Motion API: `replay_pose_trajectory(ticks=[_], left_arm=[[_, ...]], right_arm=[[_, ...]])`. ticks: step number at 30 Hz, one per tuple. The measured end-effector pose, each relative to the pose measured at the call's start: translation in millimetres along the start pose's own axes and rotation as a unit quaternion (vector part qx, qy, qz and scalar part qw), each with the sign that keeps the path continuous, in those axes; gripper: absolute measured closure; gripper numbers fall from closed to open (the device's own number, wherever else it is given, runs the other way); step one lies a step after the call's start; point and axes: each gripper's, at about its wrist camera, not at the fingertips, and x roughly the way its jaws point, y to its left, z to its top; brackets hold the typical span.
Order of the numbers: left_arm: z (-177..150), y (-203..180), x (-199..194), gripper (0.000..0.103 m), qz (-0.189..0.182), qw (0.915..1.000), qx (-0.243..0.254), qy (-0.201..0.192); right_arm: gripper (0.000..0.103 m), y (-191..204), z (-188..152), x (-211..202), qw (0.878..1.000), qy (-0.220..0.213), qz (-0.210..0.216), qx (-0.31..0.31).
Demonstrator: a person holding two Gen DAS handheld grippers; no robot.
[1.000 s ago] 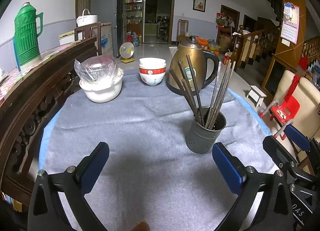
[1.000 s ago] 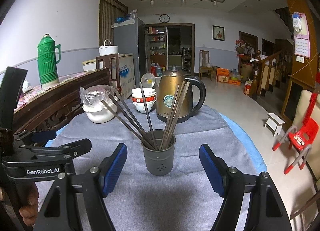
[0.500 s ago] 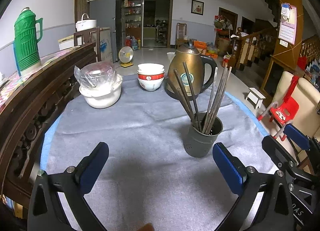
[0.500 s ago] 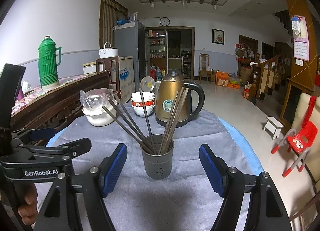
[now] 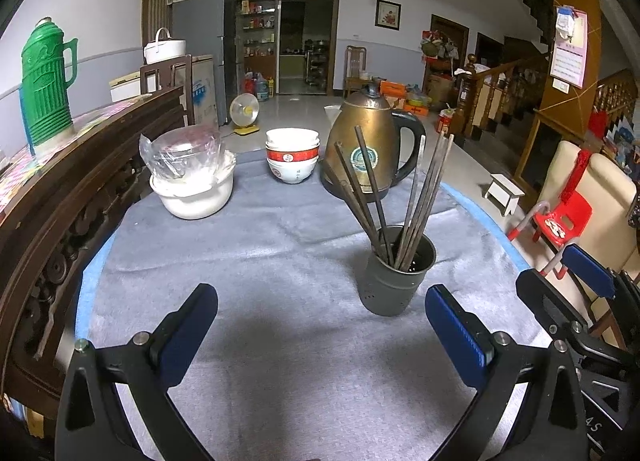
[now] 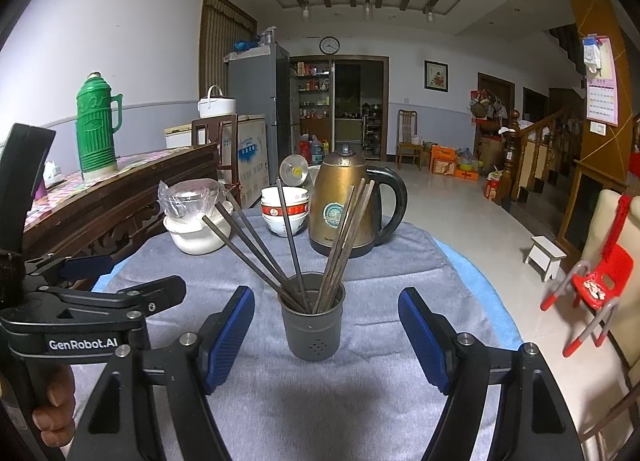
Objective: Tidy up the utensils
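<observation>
Chopsticks (image 6: 280,257) are standing gathered in the holder (image 6: 313,327) on the cloth-covered surface (image 6: 360,413), the task appearing nearly complete, while both hand-held grippers, left (image 5: 320,335) and right (image 6: 326,335), are hovering released and empty.

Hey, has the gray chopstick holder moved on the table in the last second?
No. In the right wrist view the chopstick holder stands at the same spot in front of the brass kettle, just as a second ago.

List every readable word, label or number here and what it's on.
"GenRobot.AI": left gripper body, seen in the right wrist view.
"AS": fragment on right gripper body.
Kettle badge and base print: too blurred.
Bowls, calendar, clock: too small.
</observation>
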Motion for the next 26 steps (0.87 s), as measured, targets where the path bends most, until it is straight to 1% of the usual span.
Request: replay_pose_trajectory(ticks=[10, 26], left_arm=[[2.2, 1.4, -0.2, 0.000, -0.015, 0.9999, -0.002, 0.000], [2.8, -0.2, 3.5, 0.000, -0.009, 1.0000, 0.003, -0.001]], right_arm=[[0.025, -0.9, 0.3, -0.2, 1.000, -0.001, -0.001, 0.000], [0.025, -6.8, 1.9, -0.1, 1.000, -0.002, -0.009, 0.005]])
